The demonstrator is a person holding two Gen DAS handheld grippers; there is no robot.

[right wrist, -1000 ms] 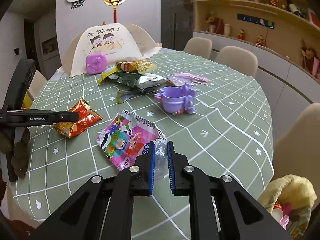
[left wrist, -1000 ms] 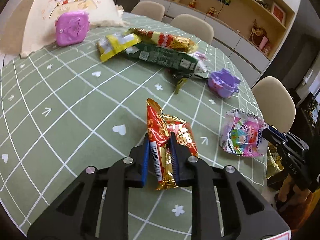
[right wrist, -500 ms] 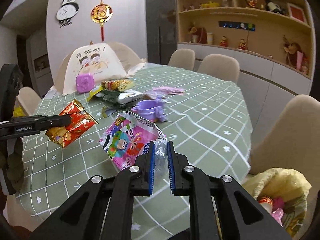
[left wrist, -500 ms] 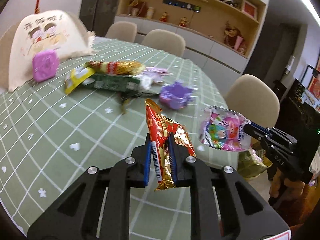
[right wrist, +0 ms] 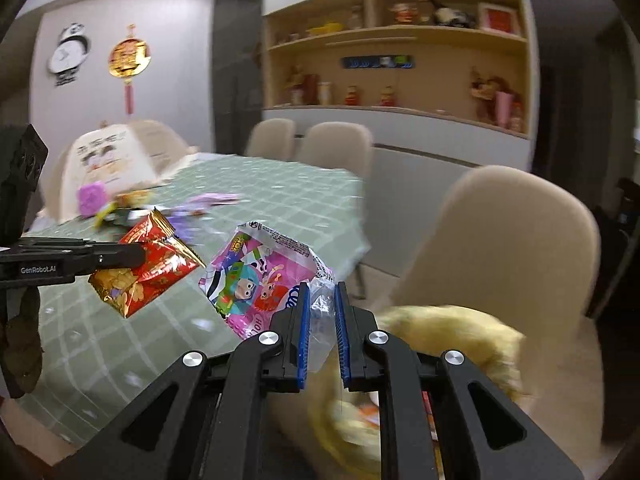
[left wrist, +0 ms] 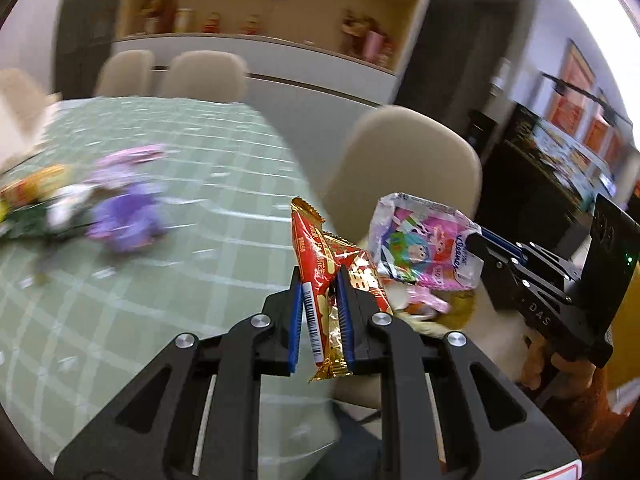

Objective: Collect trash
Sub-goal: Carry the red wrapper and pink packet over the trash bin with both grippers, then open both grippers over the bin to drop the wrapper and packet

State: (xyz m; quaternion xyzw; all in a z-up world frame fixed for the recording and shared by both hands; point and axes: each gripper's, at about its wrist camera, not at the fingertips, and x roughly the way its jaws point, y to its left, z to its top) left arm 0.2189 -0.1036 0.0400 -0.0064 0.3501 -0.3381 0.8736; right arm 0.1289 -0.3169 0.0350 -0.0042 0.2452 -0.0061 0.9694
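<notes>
My left gripper (left wrist: 318, 276) is shut on a red and gold snack wrapper (left wrist: 320, 256), held in the air past the table's edge. Seen from the right wrist, that red wrapper (right wrist: 152, 264) hangs from the left gripper (right wrist: 136, 258) at the left. My right gripper (right wrist: 320, 292) is shut on the clear end of a pink cartoon wrapper (right wrist: 260, 276), which also shows at the right of the left wrist view, the pink wrapper (left wrist: 420, 248) pinched by the right gripper (left wrist: 478, 240). Below both sits a yellow trash bag (right wrist: 452, 336) with wrappers inside.
The table with the green checked cloth (left wrist: 168, 208) still carries a purple toy (left wrist: 124, 216), several wrappers (left wrist: 32, 196) and a pink box (right wrist: 92, 198). A beige chair (right wrist: 512, 240) stands right behind the bag. More chairs (right wrist: 336, 144) and a shelf wall lie beyond.
Both grippers swung right off the table with their wrappers, lifting slightly. The trash bag and the near chair now fill the lower right of both views; the table has slid left.
</notes>
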